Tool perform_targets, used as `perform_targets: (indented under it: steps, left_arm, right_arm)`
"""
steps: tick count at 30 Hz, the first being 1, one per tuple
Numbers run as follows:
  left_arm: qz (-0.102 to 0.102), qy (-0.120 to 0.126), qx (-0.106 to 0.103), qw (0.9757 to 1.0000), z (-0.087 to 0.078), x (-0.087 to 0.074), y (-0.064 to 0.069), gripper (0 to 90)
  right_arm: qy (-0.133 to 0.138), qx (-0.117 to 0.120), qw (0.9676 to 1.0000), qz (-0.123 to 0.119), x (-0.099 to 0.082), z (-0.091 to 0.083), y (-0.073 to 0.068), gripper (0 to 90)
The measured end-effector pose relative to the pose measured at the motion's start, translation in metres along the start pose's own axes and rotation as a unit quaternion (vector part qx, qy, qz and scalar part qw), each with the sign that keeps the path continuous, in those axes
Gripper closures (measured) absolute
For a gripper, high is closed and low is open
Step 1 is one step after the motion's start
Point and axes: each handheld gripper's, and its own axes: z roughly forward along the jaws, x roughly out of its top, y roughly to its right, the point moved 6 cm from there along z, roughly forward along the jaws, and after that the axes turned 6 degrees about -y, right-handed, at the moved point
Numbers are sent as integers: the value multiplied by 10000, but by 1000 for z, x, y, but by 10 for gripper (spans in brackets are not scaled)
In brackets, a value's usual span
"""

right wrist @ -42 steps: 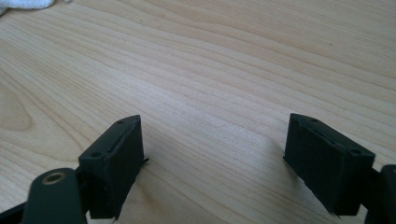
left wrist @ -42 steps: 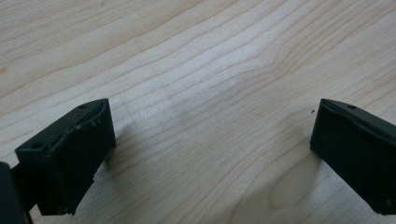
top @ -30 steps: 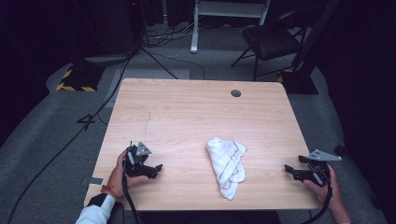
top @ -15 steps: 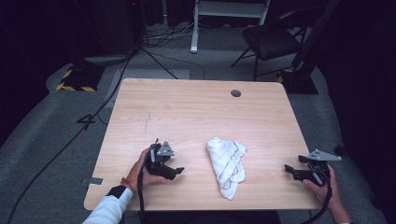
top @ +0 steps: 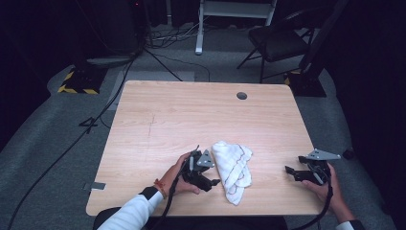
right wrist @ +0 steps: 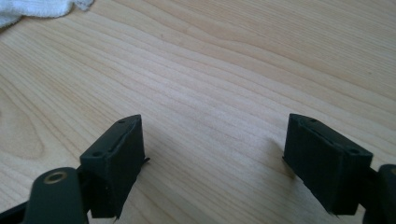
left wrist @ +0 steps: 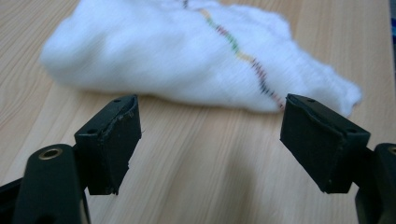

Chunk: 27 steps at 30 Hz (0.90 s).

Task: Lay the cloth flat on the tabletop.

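Observation:
A crumpled white cloth [top: 233,167] with a thin coloured stripe lies on the wooden table [top: 191,115] near its front edge. My left gripper [top: 213,181] sits just left of the cloth, open, its jaws pointing at it. In the left gripper view the cloth [left wrist: 187,60] lies a short way beyond the gripper [left wrist: 210,140], nothing between the jaws. My right gripper [top: 289,170] rests at the table's front right, open and empty, well clear of the cloth. A corner of the cloth [right wrist: 32,9] shows at the top left of the right gripper view, far from the gripper [right wrist: 215,158].
A round cable hole [top: 242,95] sits near the table's far edge. Beyond the table stand a black chair [top: 277,40], a white frame [top: 234,14] and floor cables [top: 95,120].
My left gripper has travelled right along the front of the table until it is beside the cloth. The right gripper has stayed put.

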Motion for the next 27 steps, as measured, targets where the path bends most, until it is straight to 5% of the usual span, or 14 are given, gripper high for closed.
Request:
perform_targets:
  steps: [12, 19, 25, 27]
  left_arm:
    - [338, -34, -147, 9993, 27, 28, 19, 250]
    - [332, -328, -104, 9989, 36, 24, 13, 433]
    - [496, -446, -170, 9976, 33, 17, 10, 680]
    - [536, -486, -170, 9972, 31, 15, 8, 746]
  right_arm:
    - [61, -22, 10000, 50, -1, 0, 0, 205]
    - [69, -4, 9999, -107, 2, 0, -3, 252]
    - [69, 76, 9970, -761, 14, 2, -29, 311]
    - [159, 286, 9930, -1135, 26, 0, -52, 335]
